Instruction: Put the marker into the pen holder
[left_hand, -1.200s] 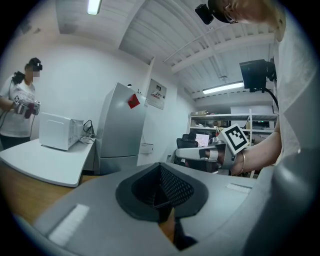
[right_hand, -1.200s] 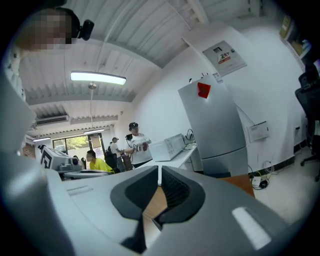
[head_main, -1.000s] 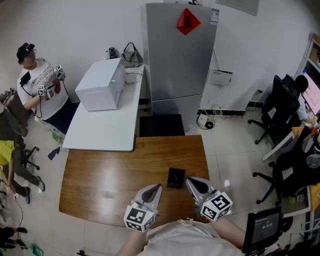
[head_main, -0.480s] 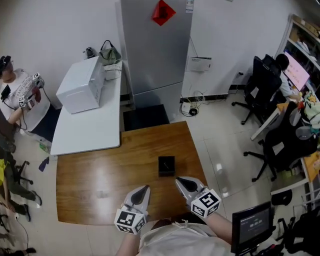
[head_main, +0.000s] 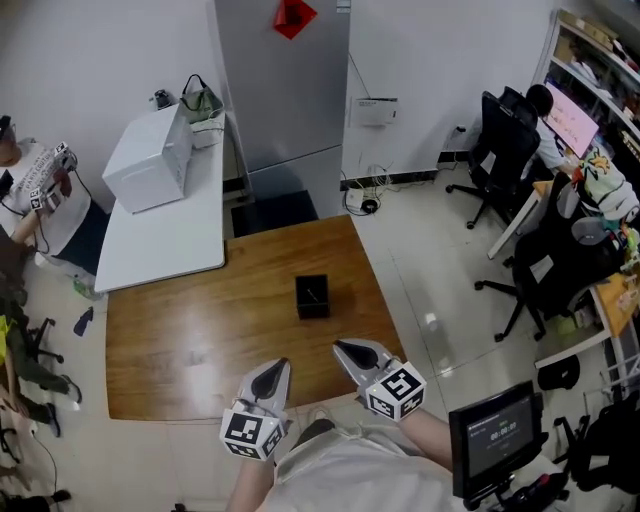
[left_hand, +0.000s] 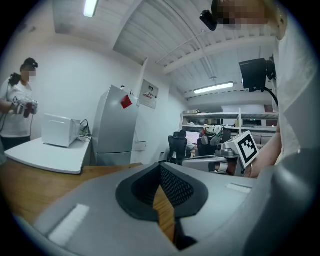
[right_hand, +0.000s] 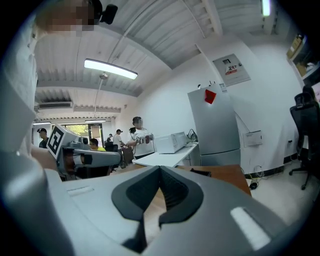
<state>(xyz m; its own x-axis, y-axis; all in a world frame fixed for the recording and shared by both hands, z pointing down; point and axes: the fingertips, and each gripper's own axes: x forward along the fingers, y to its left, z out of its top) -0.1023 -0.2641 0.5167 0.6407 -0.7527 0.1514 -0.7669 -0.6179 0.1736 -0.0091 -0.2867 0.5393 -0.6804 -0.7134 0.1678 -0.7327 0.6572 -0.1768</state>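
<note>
A black square pen holder (head_main: 312, 297) stands on the brown wooden table (head_main: 200, 330), right of its middle. A thin pale streak shows inside the holder; I cannot tell if it is the marker. No marker lies loose on the table. My left gripper (head_main: 281, 366) is shut and empty over the table's near edge, below and left of the holder. My right gripper (head_main: 341, 348) is also shut and empty, just below the holder. In the left gripper view the jaws (left_hand: 161, 167) meet with nothing between them. The same goes for the right gripper view (right_hand: 160, 172).
A white table (head_main: 160, 245) with a white microwave (head_main: 148, 160) adjoins the wooden table at the back left. A grey fridge (head_main: 280, 90) stands behind. Office chairs (head_main: 500, 150) are at the right, a person (head_main: 35, 190) at the far left, a small screen (head_main: 495, 435) by my right arm.
Both grippers have drawn back toward the table's near edge, so the gap to the pen holder has grown. The head view has swung to the right. Both grippers stay shut.
</note>
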